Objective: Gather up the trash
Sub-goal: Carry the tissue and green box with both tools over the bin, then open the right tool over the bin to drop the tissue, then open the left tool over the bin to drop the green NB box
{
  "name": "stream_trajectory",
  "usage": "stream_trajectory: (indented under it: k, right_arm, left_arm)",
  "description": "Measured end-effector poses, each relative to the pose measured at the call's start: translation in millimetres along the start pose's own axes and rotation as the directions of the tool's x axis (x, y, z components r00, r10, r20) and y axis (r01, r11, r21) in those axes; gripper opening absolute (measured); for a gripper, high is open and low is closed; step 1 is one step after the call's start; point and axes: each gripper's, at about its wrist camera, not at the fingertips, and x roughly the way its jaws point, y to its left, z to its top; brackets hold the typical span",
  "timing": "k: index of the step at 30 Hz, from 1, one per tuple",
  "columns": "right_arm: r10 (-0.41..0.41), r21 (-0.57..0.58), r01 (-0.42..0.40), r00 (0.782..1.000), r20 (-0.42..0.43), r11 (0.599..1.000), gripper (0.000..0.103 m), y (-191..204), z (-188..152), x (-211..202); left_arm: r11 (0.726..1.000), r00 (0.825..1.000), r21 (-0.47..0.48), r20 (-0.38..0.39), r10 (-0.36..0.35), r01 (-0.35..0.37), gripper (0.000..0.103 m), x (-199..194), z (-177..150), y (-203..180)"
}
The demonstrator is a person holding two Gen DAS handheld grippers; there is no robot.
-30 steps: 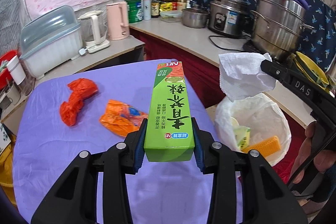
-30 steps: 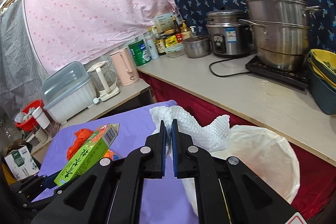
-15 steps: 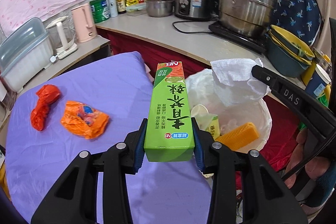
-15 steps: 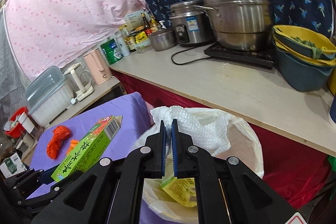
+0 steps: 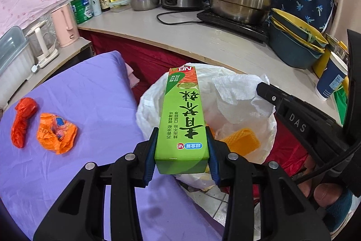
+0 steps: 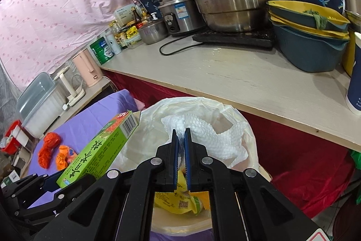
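The green box (image 5: 182, 119) sits mid-frame, pinched by the left gripper (image 5: 182, 150) over the white bag (image 5: 266, 128). The right gripper (image 6: 181, 139) squeezes a paper towel (image 6: 216, 134) above the bag too. Two orange wrappers (image 5: 56, 134) lie at left on the purple table (image 5: 90, 101).

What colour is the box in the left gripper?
Green box, salmon-orange at the far end; clearest in the left wrist view.

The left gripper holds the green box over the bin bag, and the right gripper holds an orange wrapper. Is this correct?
Not quite. The right gripper holds a white paper towel, as the right wrist view shows; the orange wrapper lies on the purple cloth. The left gripper does hold the green box.
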Motion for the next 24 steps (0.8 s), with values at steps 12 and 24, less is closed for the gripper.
stream_trajectory:
  k: [12,24]
  right_arm:
    - [-0.021,0.022,0.021,1.0,-0.003,1.0,0.01,-9.5,-4.2,2.8]
    - [0.006,-0.01,-0.006,0.998,0.057,1.0,0.037,21.6,10.4,-12.2]
  left_arm:
    - [1.0,1.0,-0.014,-0.01,-0.027,0.027,0.039,20.0,-0.6,-6.0]
    - [0.992,0.997,-0.111,0.034,0.069,-0.065,0.072,3.5,5.1,41.3]
